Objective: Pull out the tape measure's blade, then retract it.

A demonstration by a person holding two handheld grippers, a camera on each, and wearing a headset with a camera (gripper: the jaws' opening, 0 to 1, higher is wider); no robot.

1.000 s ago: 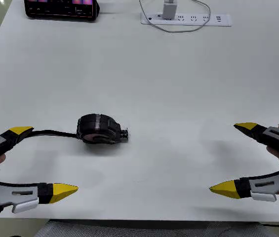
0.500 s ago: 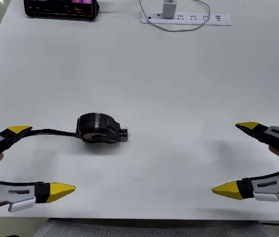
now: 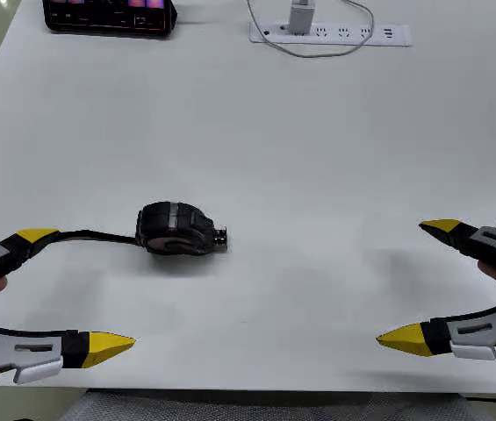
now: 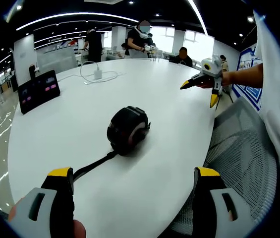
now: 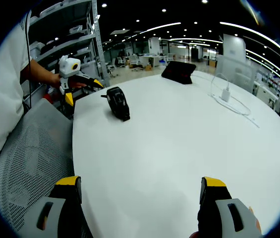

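A black tape measure [image 3: 177, 229] lies on the white table [image 3: 318, 149], left of centre, with a black wrist strap [image 3: 94, 235] trailing to the left. Its blade tip sits at the case mouth on the right side. My left gripper [image 3: 79, 289] is open at the table's near left, its far jaw close to the strap's end. The same tape measure [image 4: 127, 129] lies ahead of the left gripper [image 4: 135, 179] with nothing between the jaws. My right gripper [image 3: 421, 281] is open at the near right edge, far from the tape measure [image 5: 118, 102].
A dark tablet [image 3: 110, 16] stands at the far left edge. A white power strip [image 3: 331, 33] with a plugged charger and looping cable lies at the far middle. A grey mesh chair [image 5: 30, 163] is below the table's near edge. People stand in the background.
My left gripper has drawn back slightly toward the near edge and left. The tape measure and right gripper stay where they were.
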